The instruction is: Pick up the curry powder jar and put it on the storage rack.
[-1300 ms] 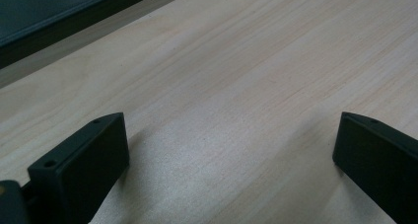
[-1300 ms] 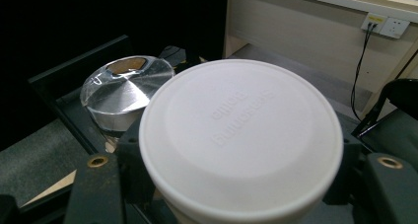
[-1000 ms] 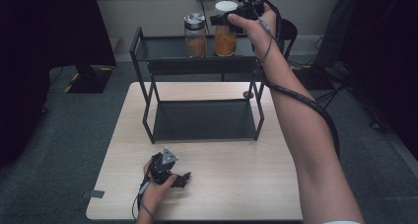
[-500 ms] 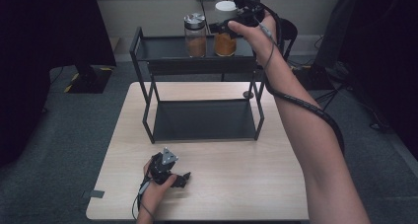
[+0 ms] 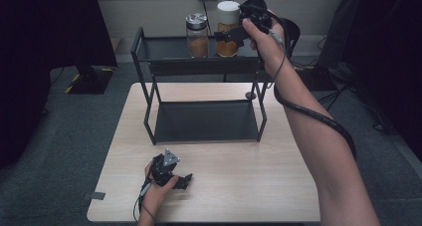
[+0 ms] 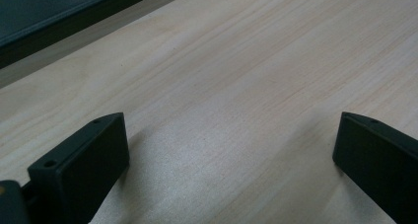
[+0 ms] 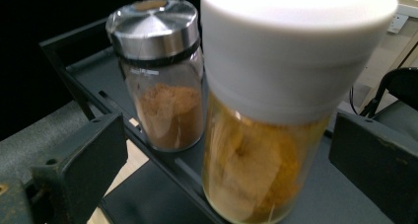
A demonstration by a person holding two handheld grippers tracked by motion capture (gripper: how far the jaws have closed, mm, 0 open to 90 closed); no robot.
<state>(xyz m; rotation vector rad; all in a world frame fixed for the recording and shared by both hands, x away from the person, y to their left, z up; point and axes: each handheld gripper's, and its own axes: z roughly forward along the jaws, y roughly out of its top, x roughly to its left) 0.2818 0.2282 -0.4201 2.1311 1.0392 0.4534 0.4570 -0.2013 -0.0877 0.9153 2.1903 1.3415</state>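
Right gripper (image 5: 225,36) is up high at the top shelf of the black metal two-level rack (image 5: 144,71), and its two black jaws stand wide apart on each side of the tall glass jar with the white lid and yellow stuff inside (image 7: 276,110). In the right gripper view the jaws look close to the jar's sides, but they do not look pressed on it, so the gripper is released and holds nothing. That jar stands upright on the top shelf, near the right end, just beside a shorter glass jar with a shiny silver lid and brown powder (image 7: 165,86). The two jars look very close, and I cannot tell if they touch. Left gripper (image 5: 185,180) rests low on the pale wooden table (image 5: 249,186), near the front edge, and its jaws are also spread wide with only bare wood between them. The lower shelf of the rack has nothing on it. I think the job is to take hold of the white-lid jar, and it is only at the start. The reach is done. The squeeze, the lift and the putting down are all left to do.
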